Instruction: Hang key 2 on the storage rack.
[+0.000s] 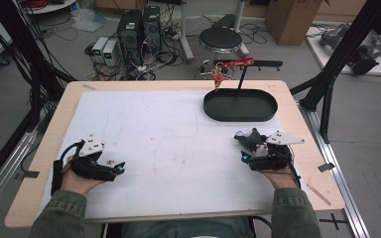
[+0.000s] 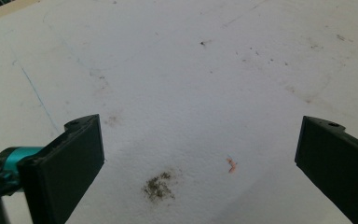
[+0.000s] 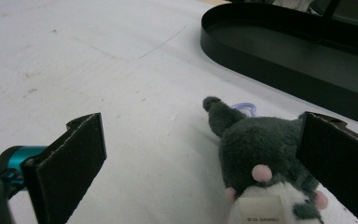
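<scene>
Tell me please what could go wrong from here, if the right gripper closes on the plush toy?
1. The grey plush toy lies off-centre, against one jaw of the open right gripper; closing might pinch only its edge, and it could slip.
2. The lilac loop at its ear might snag.
3. The black oval tray with its hook stand is near; a hasty lift could knock it.

A light wooden table (image 1: 49, 148) covered with a stained white sheet (image 1: 168, 144) stood on a grey floor (image 1: 362, 134). Behind it sat a black round stool (image 1: 220, 38), computer towers (image 1: 139, 27) amid tangled cables (image 1: 154, 59), and a cardboard box (image 1: 292, 17). Black frame struts (image 1: 342, 54) flanked the right side.
</scene>
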A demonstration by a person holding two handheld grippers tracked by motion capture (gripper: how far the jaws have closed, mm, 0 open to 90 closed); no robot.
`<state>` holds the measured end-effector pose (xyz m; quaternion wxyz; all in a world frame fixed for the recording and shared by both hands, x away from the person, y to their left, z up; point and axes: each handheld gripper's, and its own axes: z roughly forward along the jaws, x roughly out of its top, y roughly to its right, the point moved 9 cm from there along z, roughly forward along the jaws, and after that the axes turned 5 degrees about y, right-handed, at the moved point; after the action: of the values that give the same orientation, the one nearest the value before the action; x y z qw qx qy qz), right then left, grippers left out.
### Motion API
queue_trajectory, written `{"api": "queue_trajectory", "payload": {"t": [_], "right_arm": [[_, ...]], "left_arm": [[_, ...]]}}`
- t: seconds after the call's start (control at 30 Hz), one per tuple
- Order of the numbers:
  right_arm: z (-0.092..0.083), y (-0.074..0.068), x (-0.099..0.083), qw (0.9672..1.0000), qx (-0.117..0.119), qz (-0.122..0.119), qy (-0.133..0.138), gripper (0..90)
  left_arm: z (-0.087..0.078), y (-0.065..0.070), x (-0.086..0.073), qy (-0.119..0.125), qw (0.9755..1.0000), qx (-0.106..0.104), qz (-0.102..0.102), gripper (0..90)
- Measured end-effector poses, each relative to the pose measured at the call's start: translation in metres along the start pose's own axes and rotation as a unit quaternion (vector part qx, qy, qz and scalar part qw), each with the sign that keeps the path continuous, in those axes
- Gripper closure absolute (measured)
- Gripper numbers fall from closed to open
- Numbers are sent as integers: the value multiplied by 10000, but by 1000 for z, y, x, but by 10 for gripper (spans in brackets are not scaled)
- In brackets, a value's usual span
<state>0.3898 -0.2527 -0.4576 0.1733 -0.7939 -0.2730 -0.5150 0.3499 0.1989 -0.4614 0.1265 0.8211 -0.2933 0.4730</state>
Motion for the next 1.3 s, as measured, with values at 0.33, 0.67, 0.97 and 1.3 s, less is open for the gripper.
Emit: {"api": "queue_trajectory", "payload": {"t": [0.33, 0.67, 0.97, 1.3], "right_arm": [[11, 15, -2, 9982, -302, 68, -506, 4], [20, 38, -19, 9866, -722, 179, -1452, 4], [24, 46, -32, 9745, -857, 320, -2047, 5], [26, 41, -37, 9690, -660, 357, -2356, 334]], "left_arm": [[-3, -4, -17, -81, 9999, -95, -73, 17], [-7, -9, -25, -136, 9998, -67, -123, 17], [-5, -8, -27, -169, 9997, -99, -131, 17], [-5, -9, -28, -166, 9997, -123, -149, 17]]}}
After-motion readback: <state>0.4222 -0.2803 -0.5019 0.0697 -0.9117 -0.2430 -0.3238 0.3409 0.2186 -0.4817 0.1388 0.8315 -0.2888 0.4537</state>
